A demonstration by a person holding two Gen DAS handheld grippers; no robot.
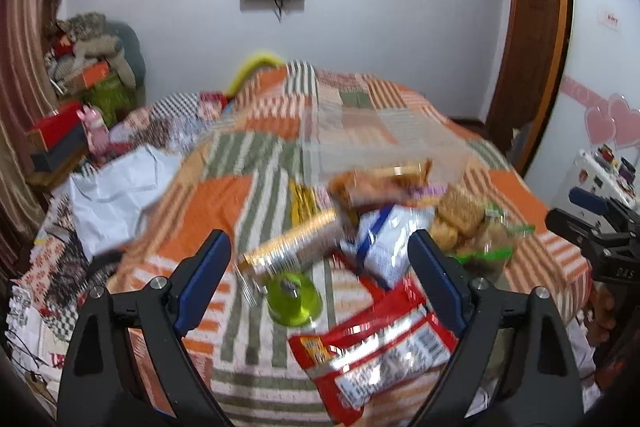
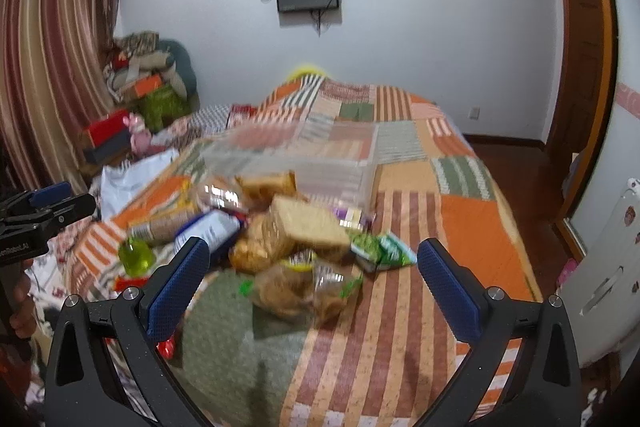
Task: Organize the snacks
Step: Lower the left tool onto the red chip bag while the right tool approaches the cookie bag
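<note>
Left wrist view: left gripper [image 1: 320,281] at lower centre, jaws spread wide, nothing between the pads. Snack pile sits on the patchwork bedspread [image 1: 224,195], centre to right of frame. Under the jaw gap: green cup [image 1: 295,301], just above it a gold-wrapped biscuit roll [image 1: 292,245] lying slanted. Red snack bag [image 1: 372,347] at lower right of centre, its far end passing behind the right finger. White-and-blue bag [image 1: 384,243] above it; bread packs [image 1: 460,215] further right. Clear plastic bin [image 1: 360,143] behind the pile, blurred.

Right wrist view: right gripper [image 2: 314,285] at lower centre, jaws released and wide, empty. Wrapped bread loaf [image 2: 308,223] mid-frame, above the gap; green packet [image 2: 380,247] to its right. The left gripper shows at the left edge of this view
</note>
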